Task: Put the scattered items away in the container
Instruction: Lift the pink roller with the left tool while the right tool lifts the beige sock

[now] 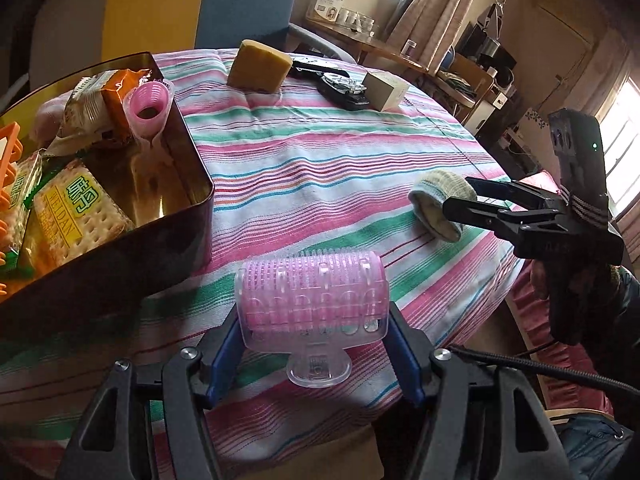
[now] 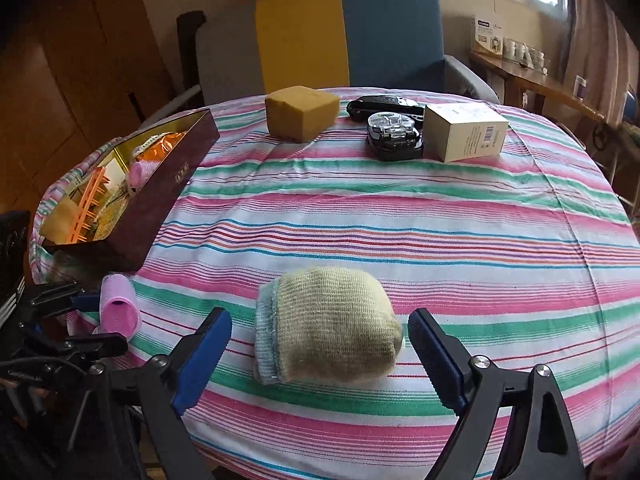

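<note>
Pink hair roller (image 1: pixel 314 300) sits clamped in left jaws; rolled sock (image 2: pixel 328 330) lies between released right jaws.

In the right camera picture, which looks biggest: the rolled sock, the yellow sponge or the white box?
1. Rolled sock, though it lies nearest the camera.
2. White box and yellow sponge look about alike.

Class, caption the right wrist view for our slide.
Open right gripper straddles a rolled yellowish knit sock on the striped tablecloth.
</note>
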